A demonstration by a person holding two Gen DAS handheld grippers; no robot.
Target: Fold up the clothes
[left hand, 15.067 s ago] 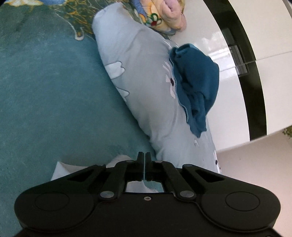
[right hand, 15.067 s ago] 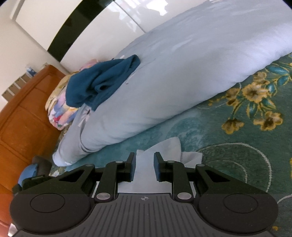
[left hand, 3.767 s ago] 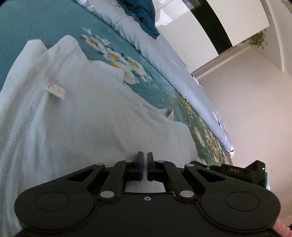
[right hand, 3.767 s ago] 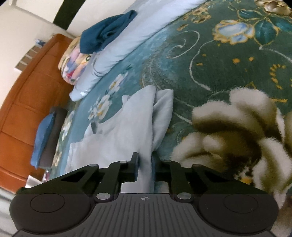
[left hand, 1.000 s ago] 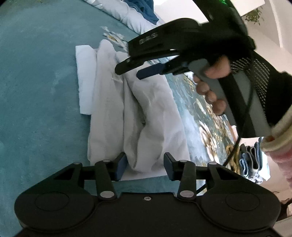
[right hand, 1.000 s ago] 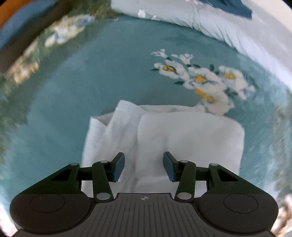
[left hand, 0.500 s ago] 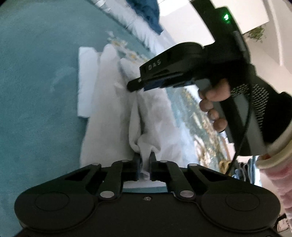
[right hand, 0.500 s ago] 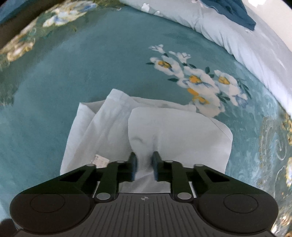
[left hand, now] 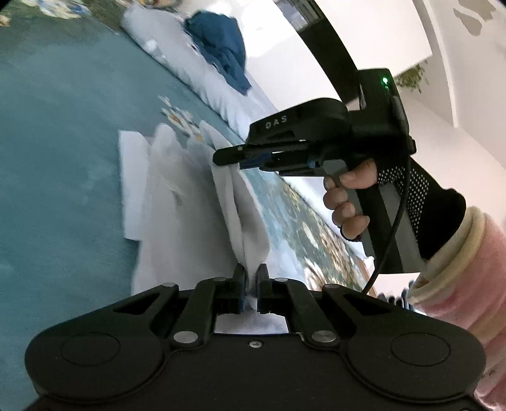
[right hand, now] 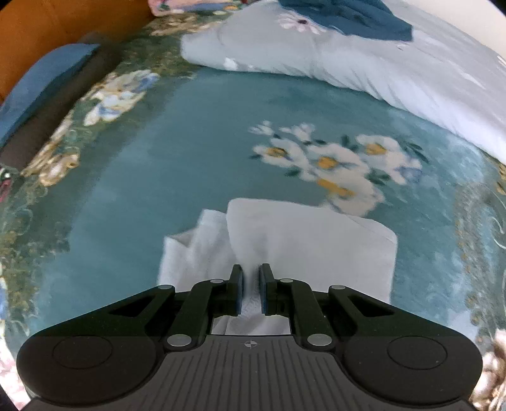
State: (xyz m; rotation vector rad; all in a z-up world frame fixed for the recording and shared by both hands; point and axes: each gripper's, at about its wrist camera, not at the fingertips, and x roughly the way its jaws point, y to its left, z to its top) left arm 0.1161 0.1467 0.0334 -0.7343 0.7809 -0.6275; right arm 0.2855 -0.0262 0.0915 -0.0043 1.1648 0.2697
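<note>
Left gripper [left hand: 249,291] clamped on near edge of white folded cloth garment [left hand: 177,202] on teal floral bedspread [left hand: 57,158]. Right gripper [right hand: 251,291] closing, pinching far edge. Advice: lift both edges level, keep taut, carry over evenly.

the white garment [right hand: 303,234] is soft, matt woven cloth. the teal bedspread [right hand: 177,164] under it looks plush and fuzzy. both grippers [left hand: 249,284] [right hand: 250,286] are matt black plastic with small shiny metal pivots. the headboard [right hand: 63,22] is glossy orange wood.

white folded garment [right hand: 311,234], edge lifted
</note>
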